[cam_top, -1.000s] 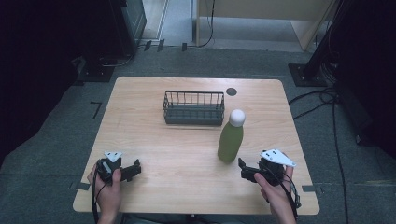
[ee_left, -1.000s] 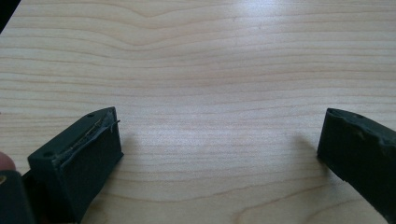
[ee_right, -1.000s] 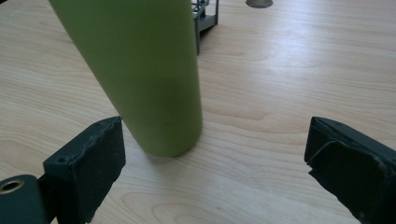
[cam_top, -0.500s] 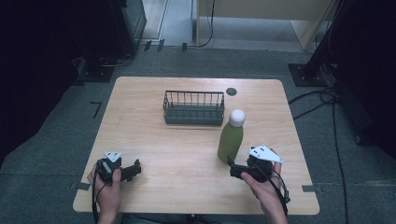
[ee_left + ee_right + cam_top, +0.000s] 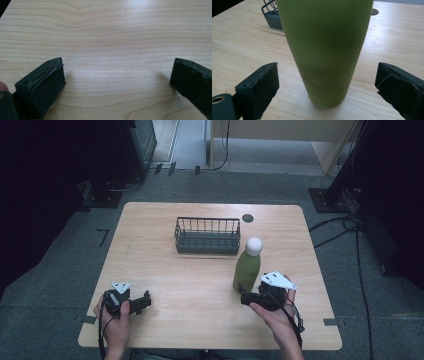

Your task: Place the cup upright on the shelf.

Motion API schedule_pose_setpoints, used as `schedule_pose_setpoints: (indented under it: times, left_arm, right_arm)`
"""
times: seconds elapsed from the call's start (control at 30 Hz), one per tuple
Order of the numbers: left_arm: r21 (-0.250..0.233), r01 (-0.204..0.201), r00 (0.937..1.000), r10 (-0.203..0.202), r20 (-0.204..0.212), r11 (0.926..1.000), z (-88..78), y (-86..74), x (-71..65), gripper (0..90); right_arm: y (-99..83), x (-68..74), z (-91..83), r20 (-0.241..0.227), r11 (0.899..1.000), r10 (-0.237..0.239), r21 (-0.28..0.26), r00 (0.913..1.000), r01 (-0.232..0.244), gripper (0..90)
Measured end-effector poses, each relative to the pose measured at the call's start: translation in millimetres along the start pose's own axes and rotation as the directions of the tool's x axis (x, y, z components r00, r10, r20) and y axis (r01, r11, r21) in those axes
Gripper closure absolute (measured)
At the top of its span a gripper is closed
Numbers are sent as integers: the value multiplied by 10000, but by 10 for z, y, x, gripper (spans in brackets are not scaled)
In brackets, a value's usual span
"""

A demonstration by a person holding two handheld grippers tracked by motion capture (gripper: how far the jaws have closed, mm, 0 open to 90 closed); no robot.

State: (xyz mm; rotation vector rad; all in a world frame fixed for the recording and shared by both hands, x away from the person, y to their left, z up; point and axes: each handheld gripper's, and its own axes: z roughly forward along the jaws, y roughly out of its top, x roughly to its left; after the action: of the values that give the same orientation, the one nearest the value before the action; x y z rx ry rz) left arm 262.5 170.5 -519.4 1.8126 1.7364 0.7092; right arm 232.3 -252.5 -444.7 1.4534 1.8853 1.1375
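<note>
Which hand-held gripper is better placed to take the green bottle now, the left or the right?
The right hand-held gripper. It sits beside the green bottle, jaws open, with the bottle's base between them in its own view. The left hand-held gripper is far across the table, facing bare wood.

Matt green bottle (image 5: 325, 50) on a smooth pale wood-grain table (image 5: 150, 245); dark wire basket (image 5: 207, 236).

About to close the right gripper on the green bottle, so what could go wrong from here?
1. The green bottle stands tall and narrow between the open jaws of the right gripper; a low, off-centre squeeze could tip it.
2. If it tips forward, it may strike the wire basket standing close behind it.
3. Its smooth tapered wall might slip in the pads.
</note>
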Motion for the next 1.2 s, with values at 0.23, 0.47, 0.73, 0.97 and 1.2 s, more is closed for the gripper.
schedule_pose_setpoints:
  times: [0.23, 0.47, 0.73, 0.97, 1.2]
  left_arm:
    - [0, 0, 10000, 0, -1, 10000, 0, 0, 0, 0]
    - [1, 0, 10000, 0, 1, 10000, 0, 0, 0, 0]
    - [0, 1, 10000, -1, 0, 10000, 0, 0, 0, 0]
    - [1, 0, 10000, 0, 0, 10000, 0, 0, 0, 0]
    - [1, 4, 10000, -4, 3, 10000, 0, 0, 0, 0]
  right_arm:
    - [63, 33, 47, 225, 9982, 512, -316, 9984, -504, 105]
    - [104, 74, 113, 338, 9968, 680, -451, 9971, -664, 146]
    - [131, 112, 171, 604, 9964, 703, -522, 9957, -672, 176]
    - [142, 119, 229, 750, 9963, 727, -511, 9945, -690, 176]
    - [159, 123, 278, 827, 9954, 783, -617, 9935, -733, 177]
